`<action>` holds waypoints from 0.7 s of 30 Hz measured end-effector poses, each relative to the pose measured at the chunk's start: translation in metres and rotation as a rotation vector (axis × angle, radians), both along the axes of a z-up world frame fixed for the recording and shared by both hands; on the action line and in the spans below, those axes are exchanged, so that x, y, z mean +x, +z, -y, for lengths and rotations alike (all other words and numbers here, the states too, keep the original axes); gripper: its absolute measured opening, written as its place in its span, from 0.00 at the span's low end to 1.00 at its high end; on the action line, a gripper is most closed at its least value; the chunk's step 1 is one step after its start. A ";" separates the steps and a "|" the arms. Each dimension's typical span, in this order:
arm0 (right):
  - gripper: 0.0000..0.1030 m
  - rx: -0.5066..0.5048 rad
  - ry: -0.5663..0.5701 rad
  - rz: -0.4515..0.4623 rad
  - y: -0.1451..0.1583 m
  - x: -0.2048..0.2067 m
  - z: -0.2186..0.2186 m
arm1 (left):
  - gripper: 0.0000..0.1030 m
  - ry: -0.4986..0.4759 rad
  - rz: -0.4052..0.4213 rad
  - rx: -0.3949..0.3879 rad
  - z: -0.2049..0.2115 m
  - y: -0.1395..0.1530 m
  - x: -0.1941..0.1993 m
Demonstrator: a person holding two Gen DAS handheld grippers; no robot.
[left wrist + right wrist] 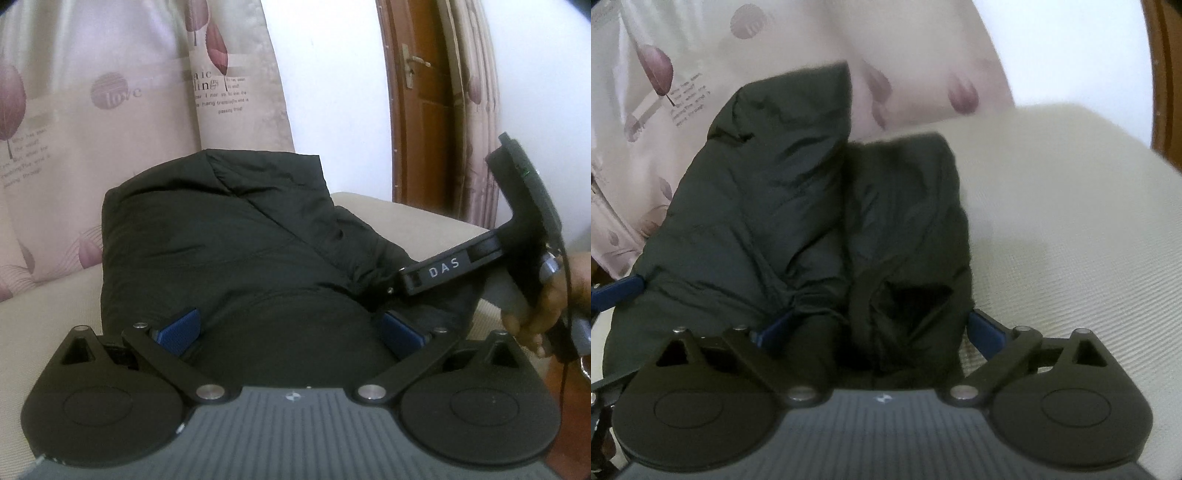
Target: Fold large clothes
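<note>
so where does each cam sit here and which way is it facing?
Left wrist: on the left gripper, looking along its spread blue pads at the black padded jacket on the beige cushion; curtain and wooden door behind. The right gripper and the hand holding it show at right.
Right wrist: on the right gripper, jaws wide either side of the jacket's bunched near edge.
Shared: jacket, cushion, curtain.

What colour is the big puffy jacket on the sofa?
The jacket is black, maybe very dark green. It shows best in the left wrist view.
</note>
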State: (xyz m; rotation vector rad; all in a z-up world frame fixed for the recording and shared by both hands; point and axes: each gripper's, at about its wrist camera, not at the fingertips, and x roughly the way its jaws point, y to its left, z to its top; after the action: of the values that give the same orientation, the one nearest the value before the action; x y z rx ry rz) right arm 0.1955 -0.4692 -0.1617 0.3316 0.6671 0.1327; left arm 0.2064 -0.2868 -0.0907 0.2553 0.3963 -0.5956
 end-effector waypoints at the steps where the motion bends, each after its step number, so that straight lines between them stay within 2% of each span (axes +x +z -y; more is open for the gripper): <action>1: 0.95 0.010 0.004 -0.003 -0.003 0.001 0.001 | 1.00 0.002 0.000 0.000 -0.001 0.001 0.000; 5: 0.95 0.054 0.016 -0.004 -0.010 0.003 0.005 | 1.00 0.045 0.003 -0.052 -0.017 0.014 -0.002; 9: 0.96 0.059 0.019 -0.002 -0.012 0.003 0.006 | 1.00 0.141 0.015 -0.151 -0.061 0.032 0.008; 12: 0.96 0.065 0.024 -0.001 -0.014 0.003 0.007 | 1.00 0.177 -0.139 -0.234 -0.101 0.030 0.039; 14: 0.96 0.064 0.030 0.004 -0.014 0.003 0.007 | 1.00 0.164 -0.255 -0.291 -0.122 0.019 0.060; 17: 0.96 0.067 0.037 0.014 -0.014 0.003 0.008 | 1.00 0.066 -0.433 -0.369 -0.135 -0.006 0.086; 21: 0.96 0.071 0.049 0.020 -0.014 0.003 0.009 | 1.00 -0.062 -0.591 -0.509 -0.134 -0.036 0.115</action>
State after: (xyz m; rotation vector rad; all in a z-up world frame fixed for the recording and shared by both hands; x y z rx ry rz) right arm 0.1986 -0.4781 -0.1753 0.3817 0.6520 0.2061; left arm 0.3217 -0.1524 -0.1262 -0.4101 0.7871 -0.8095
